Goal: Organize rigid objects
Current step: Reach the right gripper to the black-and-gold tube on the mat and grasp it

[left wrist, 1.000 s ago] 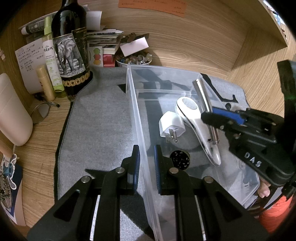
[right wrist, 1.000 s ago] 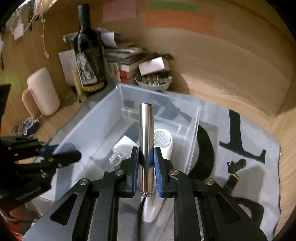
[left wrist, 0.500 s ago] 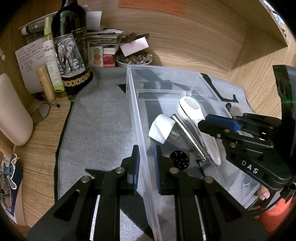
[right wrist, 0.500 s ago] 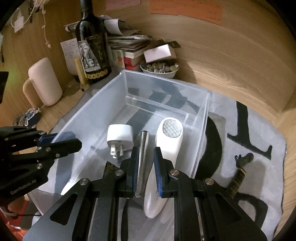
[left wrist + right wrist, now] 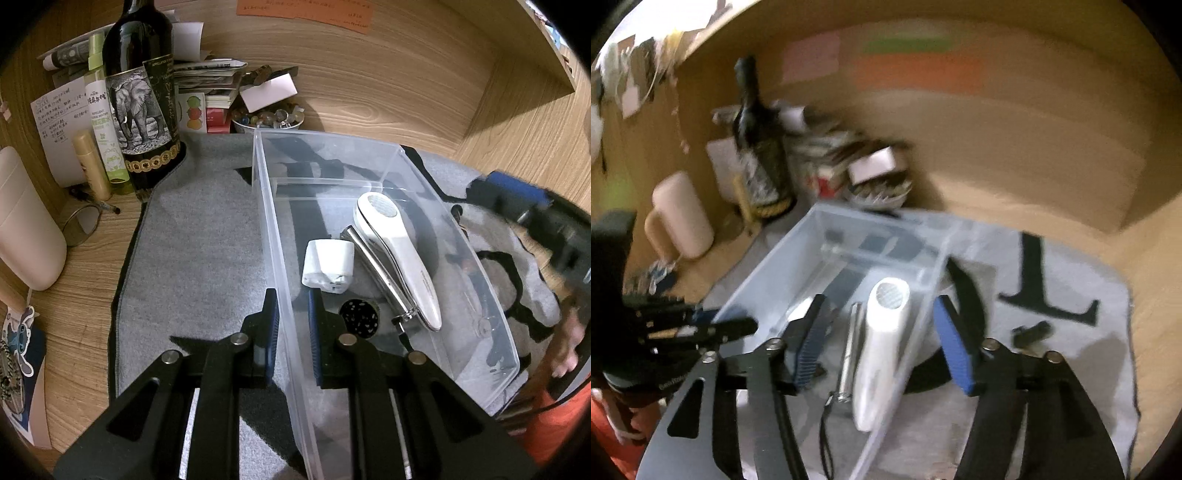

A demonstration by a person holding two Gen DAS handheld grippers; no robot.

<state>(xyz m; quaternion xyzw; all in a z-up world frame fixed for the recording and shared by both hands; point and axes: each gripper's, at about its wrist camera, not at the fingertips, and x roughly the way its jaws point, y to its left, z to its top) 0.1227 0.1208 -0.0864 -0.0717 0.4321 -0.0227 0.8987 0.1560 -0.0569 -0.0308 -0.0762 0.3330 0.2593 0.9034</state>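
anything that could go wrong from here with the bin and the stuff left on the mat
1. The left gripper is clamped on the clear bin's thin side wall; a pull could tip or slide it and shift the metal tube, white handheld device and white plug.
2. The right gripper, open, straddles the bin's other wall and may knock it.
3. The small black item on the mat looks awkward to grasp.

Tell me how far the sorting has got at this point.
Done: white plug adapter, silver metal tube, white handheld device and black round grinder lie in the clear plastic bin. In hand: left gripper straddles the bin wall; right gripper is open, empty. Left: a small dark object on the grey mat.
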